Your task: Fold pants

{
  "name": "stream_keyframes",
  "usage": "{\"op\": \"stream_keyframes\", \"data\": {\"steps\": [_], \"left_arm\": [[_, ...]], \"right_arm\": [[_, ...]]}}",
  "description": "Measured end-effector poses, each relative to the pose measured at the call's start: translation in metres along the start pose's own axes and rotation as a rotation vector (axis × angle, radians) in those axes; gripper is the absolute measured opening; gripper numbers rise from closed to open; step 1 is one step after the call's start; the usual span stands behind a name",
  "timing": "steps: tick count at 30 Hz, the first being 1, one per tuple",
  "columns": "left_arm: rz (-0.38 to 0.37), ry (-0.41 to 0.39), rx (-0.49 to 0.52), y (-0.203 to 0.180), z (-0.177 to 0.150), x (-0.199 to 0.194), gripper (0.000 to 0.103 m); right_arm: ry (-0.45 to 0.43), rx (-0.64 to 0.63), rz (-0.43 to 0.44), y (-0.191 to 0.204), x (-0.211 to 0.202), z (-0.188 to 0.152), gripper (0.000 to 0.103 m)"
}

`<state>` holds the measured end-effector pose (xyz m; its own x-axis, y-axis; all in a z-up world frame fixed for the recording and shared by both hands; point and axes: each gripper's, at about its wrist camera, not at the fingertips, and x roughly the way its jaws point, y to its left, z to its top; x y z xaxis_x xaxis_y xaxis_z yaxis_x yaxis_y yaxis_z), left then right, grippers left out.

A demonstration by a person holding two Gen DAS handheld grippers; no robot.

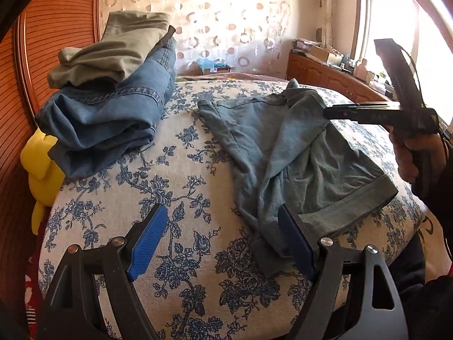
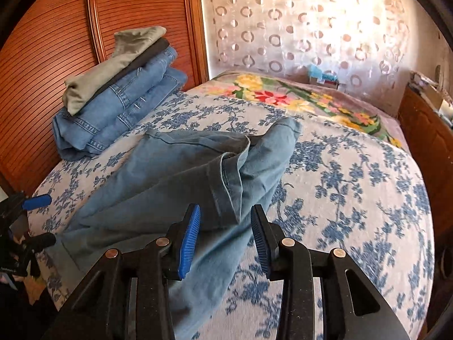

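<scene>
Blue-grey pants (image 2: 170, 175) lie rumpled on floral bedspread (image 2: 354, 187); no label legible, seemingly.

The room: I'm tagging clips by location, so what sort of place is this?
Most likely a bedroom: a bed with a floral cover, folded pants stacked by a wooden headboard, and a curtained window.
</scene>
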<state>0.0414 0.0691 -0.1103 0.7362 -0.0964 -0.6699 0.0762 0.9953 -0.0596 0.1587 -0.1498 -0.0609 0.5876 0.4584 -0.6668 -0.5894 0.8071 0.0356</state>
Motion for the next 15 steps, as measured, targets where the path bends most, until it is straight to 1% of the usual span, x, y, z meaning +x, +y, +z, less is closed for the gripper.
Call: {"op": "stream_keyframes", "data": {"steps": [1,2,3,4,5,7,10,15], "left_arm": [[0.0,0.002,0.0,0.001,-0.001,0.0,0.081],[0.0,0.004,0.0,0.001,-0.002,0.001,0.081],[0.0,0.006,0.0,0.0,-0.001,0.002,0.081],[-0.001,0.007,0.0,0.001,-0.002,0.002,0.081],[-0.001,0.009,-0.001,0.001,-0.003,0.003,0.081],[-0.003,0.012,-0.005,0.001,-0.004,0.003,0.081],[-0.007,0.013,-0.011,0.001,-0.005,0.003,0.081],[-0.015,0.011,-0.015,0.002,-0.006,0.001,0.081]], "right_arm": [[0.009,-0.001,0.006,-0.002,0.005,0.001,0.038],[0.02,-0.002,0.005,-0.002,0.009,0.003,0.033],[0.026,-0.001,0.001,-0.003,0.011,0.003,0.025],[0.028,0.0,0.005,-0.003,0.011,0.005,0.013],[0.03,0.0,0.018,-0.004,0.01,0.005,0.006],[0.012,-0.005,0.042,-0.006,0.011,0.012,0.003],[-0.024,-0.031,0.072,-0.001,0.006,0.025,0.002],[-0.044,-0.101,0.08,0.02,0.015,0.055,0.002]]}}
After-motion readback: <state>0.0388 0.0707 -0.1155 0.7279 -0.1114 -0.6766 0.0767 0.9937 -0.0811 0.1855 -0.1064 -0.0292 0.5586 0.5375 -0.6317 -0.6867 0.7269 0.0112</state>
